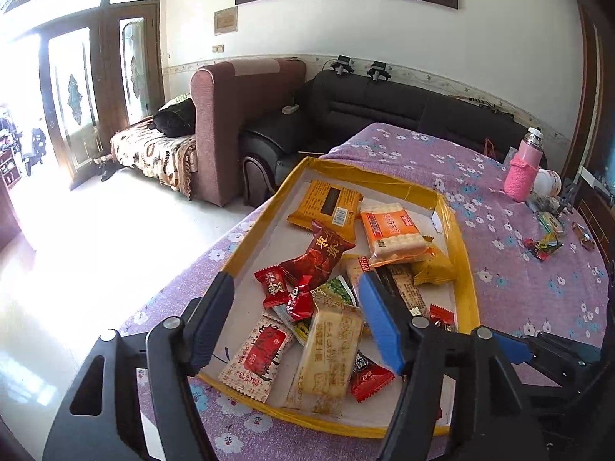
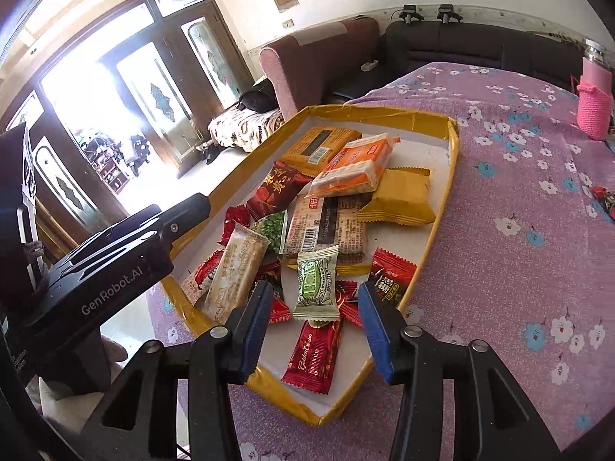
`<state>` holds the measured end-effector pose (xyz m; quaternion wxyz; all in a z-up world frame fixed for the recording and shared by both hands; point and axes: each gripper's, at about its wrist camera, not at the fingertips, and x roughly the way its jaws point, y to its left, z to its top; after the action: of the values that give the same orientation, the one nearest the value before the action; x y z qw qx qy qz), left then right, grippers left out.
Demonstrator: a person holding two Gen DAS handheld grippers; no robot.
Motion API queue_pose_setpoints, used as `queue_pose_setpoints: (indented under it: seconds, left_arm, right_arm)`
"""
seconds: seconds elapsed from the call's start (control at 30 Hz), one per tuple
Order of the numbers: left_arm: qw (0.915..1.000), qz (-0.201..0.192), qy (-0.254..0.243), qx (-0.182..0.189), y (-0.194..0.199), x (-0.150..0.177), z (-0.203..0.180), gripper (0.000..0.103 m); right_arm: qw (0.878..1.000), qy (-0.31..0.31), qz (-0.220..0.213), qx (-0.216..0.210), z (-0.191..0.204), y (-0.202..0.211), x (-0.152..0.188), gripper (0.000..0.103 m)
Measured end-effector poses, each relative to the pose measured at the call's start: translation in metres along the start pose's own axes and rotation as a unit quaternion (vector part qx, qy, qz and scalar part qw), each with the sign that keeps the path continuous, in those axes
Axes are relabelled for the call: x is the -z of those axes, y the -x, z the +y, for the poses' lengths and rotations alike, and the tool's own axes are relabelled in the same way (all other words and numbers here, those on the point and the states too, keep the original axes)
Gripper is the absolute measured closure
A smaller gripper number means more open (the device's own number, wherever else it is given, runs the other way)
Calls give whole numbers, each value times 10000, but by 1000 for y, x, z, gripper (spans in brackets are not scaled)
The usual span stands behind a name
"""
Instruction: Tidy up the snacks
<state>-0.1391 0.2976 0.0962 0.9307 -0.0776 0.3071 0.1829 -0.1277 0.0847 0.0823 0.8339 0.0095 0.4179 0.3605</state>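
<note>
A shallow tray with a yellow taped rim (image 1: 467, 292) (image 2: 455, 142) lies on the purple flowered tablecloth and holds several snack packets. My left gripper (image 1: 294, 299) is open above the near part of the pile, over a beige cracker pack (image 1: 330, 357) and small red candies (image 1: 300, 301). My right gripper (image 2: 313, 307) is open and empty above the tray's near end, over a green-and-white candy (image 2: 317, 284) and a red Golden Gum packet (image 2: 313, 353). The left gripper's black body (image 2: 115, 269) shows at the left of the right wrist view. A few loose candies (image 1: 542, 246) lie on the cloth to the right.
A pink-sleeved bottle (image 1: 524, 167) (image 2: 594, 100) and a white jar (image 1: 547, 182) stand at the table's far right. A maroon sofa (image 1: 246, 115) and a black sofa (image 1: 384, 103) stand behind the table. The table edge drops to the floor at the left.
</note>
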Motion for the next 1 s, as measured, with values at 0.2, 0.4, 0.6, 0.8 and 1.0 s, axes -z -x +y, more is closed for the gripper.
queue_pose_setpoints:
  seconds: [0.2, 0.4, 0.6, 0.8, 1.0]
  left_arm:
    - [9981, -571, -8, -211, 40, -7, -10, 22]
    - [9795, -1645, -85, -1160, 102, -7, -29, 9]
    - [9799, -1639, -116, -1128, 114, 3, -43, 0]
    - [9924, -1032, -74, -671, 91, 7, -54, 0]
    - [9931, -1019, -210, -542, 91, 11, -71, 0]
  right_arm:
    - [9994, -121, -304, 66, -9, 31, 9, 51]
    - [9978, -123, -616, 193, -16, 63, 21, 48]
    - [9944, 117, -979, 392, -13, 94, 36, 41]
    - [9890, 447, -1263, 625, -10, 115, 48, 32]
    - [9874, 510, -1350, 641, -13, 120, 54, 29]
